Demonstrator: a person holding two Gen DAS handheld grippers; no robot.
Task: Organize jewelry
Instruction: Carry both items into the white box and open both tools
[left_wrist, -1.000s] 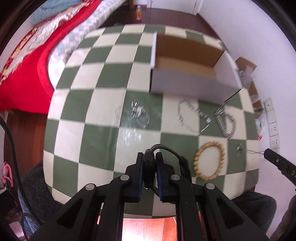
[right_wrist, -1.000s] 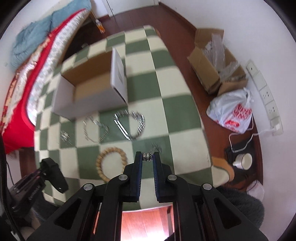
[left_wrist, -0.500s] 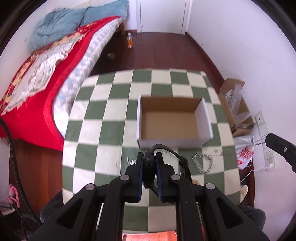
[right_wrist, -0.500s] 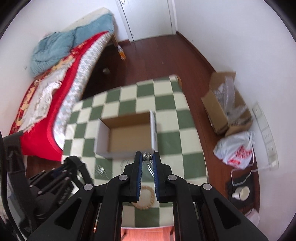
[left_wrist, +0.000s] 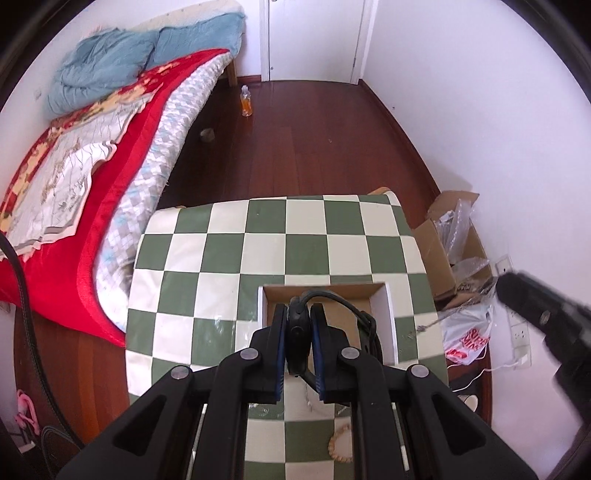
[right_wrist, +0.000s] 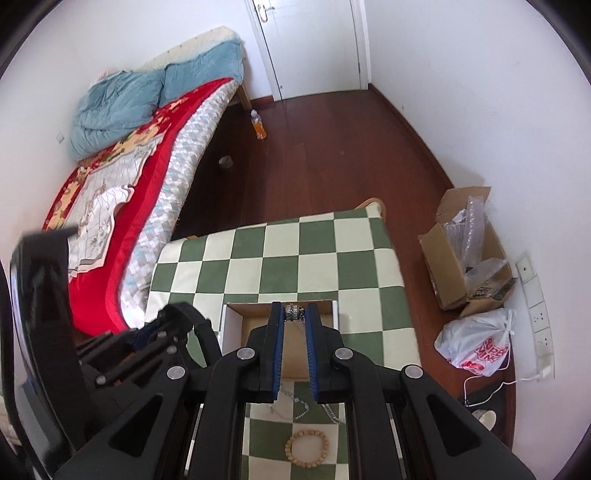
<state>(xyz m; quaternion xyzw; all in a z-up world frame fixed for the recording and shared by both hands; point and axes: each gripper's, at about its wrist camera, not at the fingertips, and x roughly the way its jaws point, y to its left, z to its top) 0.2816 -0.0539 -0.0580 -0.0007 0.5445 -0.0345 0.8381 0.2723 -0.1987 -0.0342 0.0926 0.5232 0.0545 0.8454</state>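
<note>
**Two pieces carried over the open box**

The checkered table spreads beyond both grippers. The cardboard box sits open-topped just ahead of and beneath the fingertips, ready to take drops. The left gripper is clamped on a black watch, strap trailing right. The right gripper pinches a silver chain over the box. Behind and below it, a wooden bead bracelet awaits collection.
</note>
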